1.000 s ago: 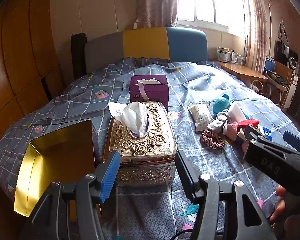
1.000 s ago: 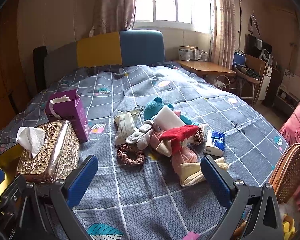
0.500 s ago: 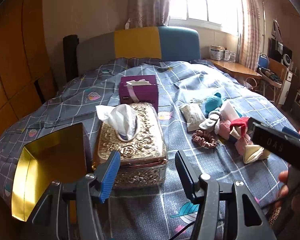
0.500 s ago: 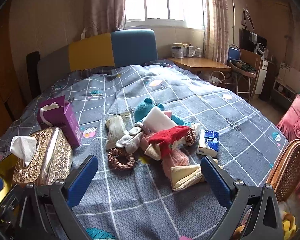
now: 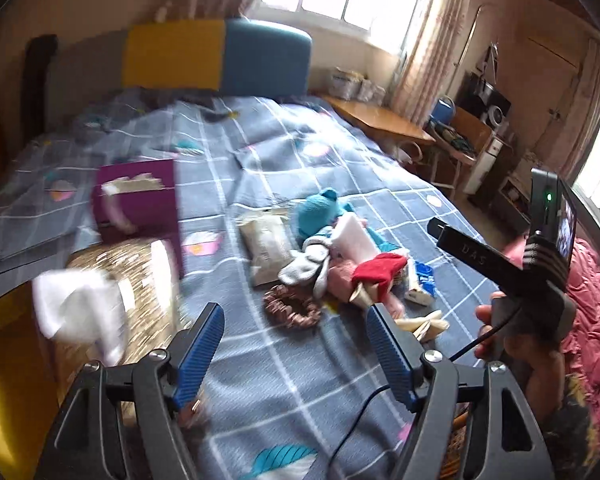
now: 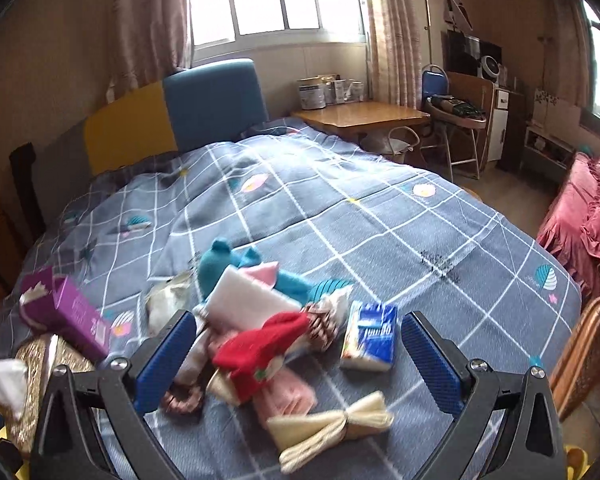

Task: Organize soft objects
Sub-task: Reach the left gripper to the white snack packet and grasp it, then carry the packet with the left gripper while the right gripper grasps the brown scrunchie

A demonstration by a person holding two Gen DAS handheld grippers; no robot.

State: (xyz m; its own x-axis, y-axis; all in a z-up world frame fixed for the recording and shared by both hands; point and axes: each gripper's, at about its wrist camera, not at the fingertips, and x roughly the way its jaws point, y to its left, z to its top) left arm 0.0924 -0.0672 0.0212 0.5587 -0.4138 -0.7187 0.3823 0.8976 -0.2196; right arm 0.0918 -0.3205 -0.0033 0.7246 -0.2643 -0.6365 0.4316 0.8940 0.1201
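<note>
One bed (image 6: 380,216) fills both views, its grey checked cover carrying everything, and the pile of soft things (image 6: 260,336) near its middle is the landmark here. Compared with a second ago, both cameras have swung toward that pile: in the left view the gold tissue box (image 5: 128,292) has slid from centre to the pile's left and blurs with the motion, and in the right view the pile now sits low between the fingers instead of further ahead. That suggests the approach to a first pick is under way, though nothing is sorted yet.

Left of the pile stands the purple tissue box (image 6: 64,312). Within the pile lie a teal plush toy (image 6: 220,264), a white folded cloth (image 6: 248,300) and a red sock (image 6: 260,348). At its right edge sits a blue tissue packet (image 6: 368,336); at its near edge a cream bow (image 6: 332,428), and to its near left a brown scrunchie (image 5: 292,308).

The left gripper (image 5: 292,356) is spread wide and carries nothing. The right gripper (image 6: 296,360) is likewise wide apart and empty, poised above the pile without touching it.
</note>
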